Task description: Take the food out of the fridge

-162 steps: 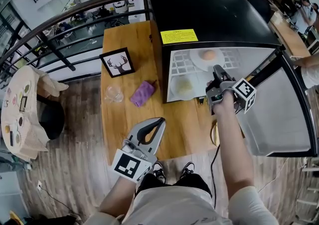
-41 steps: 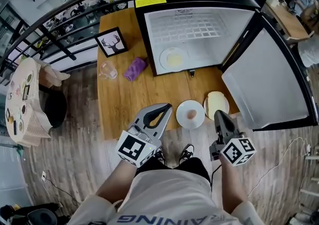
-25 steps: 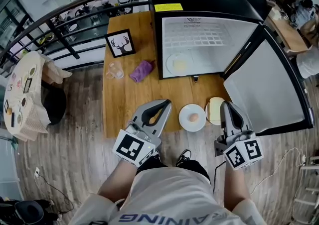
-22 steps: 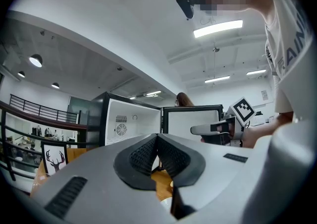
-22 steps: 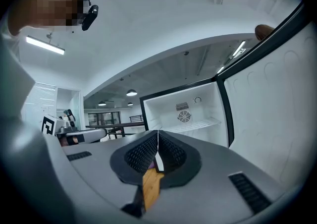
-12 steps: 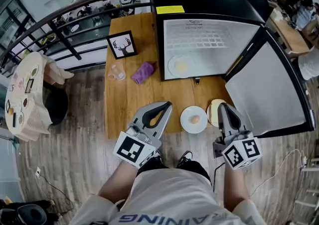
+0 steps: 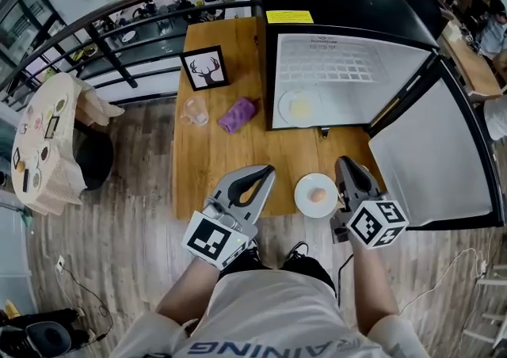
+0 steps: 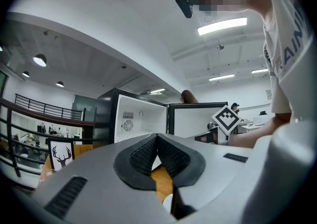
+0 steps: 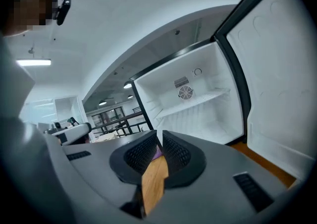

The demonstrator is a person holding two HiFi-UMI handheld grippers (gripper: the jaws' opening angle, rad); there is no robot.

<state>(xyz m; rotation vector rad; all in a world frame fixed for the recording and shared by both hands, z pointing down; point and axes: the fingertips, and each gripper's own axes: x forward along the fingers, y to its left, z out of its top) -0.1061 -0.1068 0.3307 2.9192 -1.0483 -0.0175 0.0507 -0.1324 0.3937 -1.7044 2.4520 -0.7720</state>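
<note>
Your L gripper point(image 7: 264, 173): jaws closed, empty, over desk point(image 7: 206, 166) near edge. Your R gripper point(image 7: 345, 165): jaws closed bar a slit, empty, just right of plate w/ food point(image 7: 316, 195) on desk. 2nd plate point(image 7: 299, 107), food on it: in open fridge point(image 7: 348, 71), far right. Also cloth point(image 7: 238, 114), glass point(image 7: 194, 111): far left.

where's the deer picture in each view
Head view: deer picture upper middle, left of the open fridge.
Left gripper view: the picture lower left, left of the fridge.
Right gripper view: not in it.
Shared landmark: the fridge's white inside, in all three.
</note>
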